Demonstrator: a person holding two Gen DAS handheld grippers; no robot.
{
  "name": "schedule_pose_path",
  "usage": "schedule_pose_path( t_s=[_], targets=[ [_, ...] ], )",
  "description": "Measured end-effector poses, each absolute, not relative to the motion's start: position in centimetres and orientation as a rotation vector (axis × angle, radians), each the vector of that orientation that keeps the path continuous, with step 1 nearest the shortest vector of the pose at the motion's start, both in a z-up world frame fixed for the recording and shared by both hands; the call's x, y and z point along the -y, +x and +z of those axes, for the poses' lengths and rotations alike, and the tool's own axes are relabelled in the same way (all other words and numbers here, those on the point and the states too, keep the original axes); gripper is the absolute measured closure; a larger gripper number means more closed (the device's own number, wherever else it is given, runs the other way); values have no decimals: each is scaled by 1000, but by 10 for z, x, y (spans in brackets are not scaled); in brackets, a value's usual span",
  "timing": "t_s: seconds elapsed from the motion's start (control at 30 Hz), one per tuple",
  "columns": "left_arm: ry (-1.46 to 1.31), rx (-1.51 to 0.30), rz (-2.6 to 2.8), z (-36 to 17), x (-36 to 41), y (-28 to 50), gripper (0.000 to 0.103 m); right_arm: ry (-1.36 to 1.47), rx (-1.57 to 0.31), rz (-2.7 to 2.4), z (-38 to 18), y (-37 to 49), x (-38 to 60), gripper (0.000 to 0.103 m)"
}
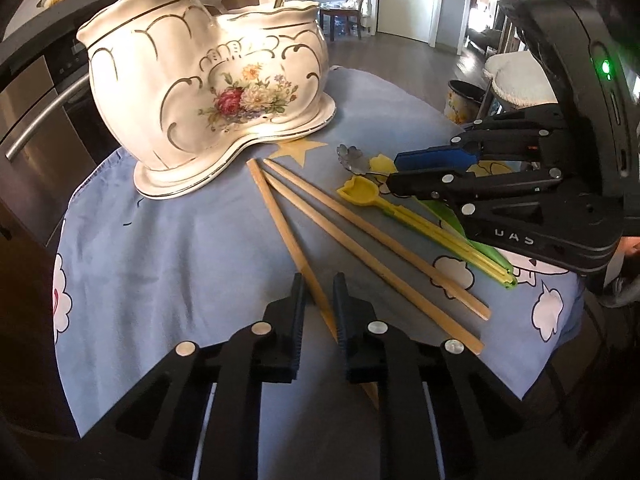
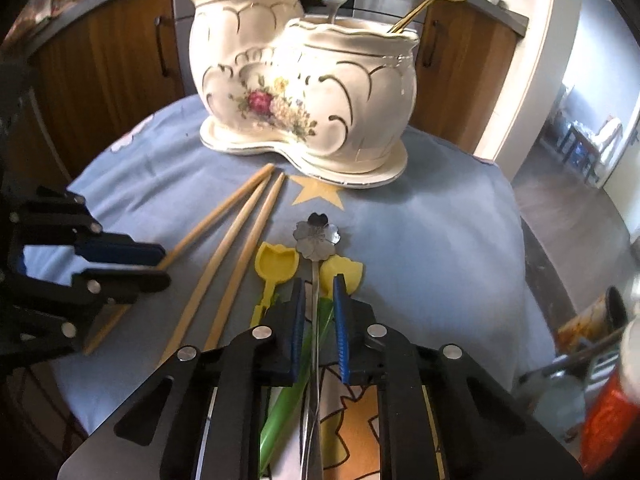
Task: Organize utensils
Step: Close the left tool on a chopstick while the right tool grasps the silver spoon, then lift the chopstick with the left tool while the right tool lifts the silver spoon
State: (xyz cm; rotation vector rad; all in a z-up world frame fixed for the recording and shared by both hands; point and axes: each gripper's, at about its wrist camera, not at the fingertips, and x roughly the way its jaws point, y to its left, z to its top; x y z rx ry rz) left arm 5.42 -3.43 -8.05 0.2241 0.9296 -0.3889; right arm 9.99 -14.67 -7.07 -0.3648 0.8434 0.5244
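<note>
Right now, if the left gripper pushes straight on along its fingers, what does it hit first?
Most likely the chopstick already lying between the fingers of the left gripper, then the blue tablecloth under it; the flowered holder sits further on. Depth is unclear.

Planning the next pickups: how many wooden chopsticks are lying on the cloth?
3. One lies between the left tool's fingers; the other two lie beside it, toward the yellow scoops. None seem hidden.

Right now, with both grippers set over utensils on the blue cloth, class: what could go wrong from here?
1. The left gripper straddles one chopstick near its end; lifted, it may tilt or slip.
2. The right gripper has a thin metal spoon and a green stem between its fingers, so it may lift both or neither.
</note>
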Motion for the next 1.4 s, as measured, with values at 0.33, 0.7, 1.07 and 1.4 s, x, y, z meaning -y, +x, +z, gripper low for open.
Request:
schedule_pose_path(
  t_s=[0.33,0.7,1.07,1.4],
  targets=[
    [196,-974,-382,-80,33,65,90,-394,-833,513,-69,98,137,99],
    [209,-944,-355,-67,19,55,98,-244,-729,553,-37,86,167,99],
    [186,-826,-365,-31,5,38,98,-180,-590,569,0,65,186,99],
    [115,-612,-413,9,-7,21,98,-115,-495,581,33,59,191,99]
  ],
)
